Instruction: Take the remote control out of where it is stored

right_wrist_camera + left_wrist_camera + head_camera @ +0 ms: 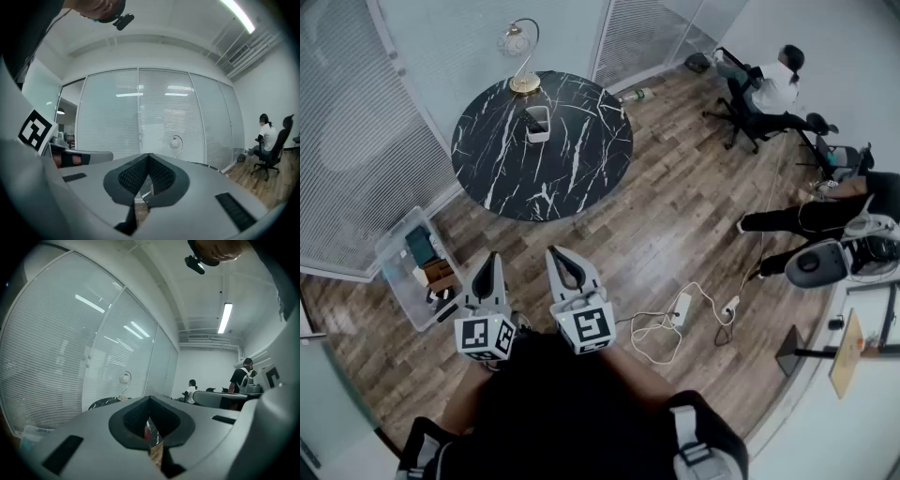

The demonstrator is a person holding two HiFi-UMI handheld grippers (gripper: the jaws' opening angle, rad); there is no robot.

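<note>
Well ahead of the left gripper (487, 272) and the right gripper (565, 265), we see a dark thing (534, 116) in the white holder (539, 134), too small for us to name. In both gripper views the closed jaws cover most of the round table (581, 159). Left of the left gripper, the clear bin (391, 255) holds items too small to tell.

floor: brown wood-plank floor (694, 225) | walls: glass partitions with white slatted blinds (347, 131) | furniture: round black white-veined marble table (581, 173) | light: gold-stemmed globe lamp (514, 41), possibly unlit
</note>
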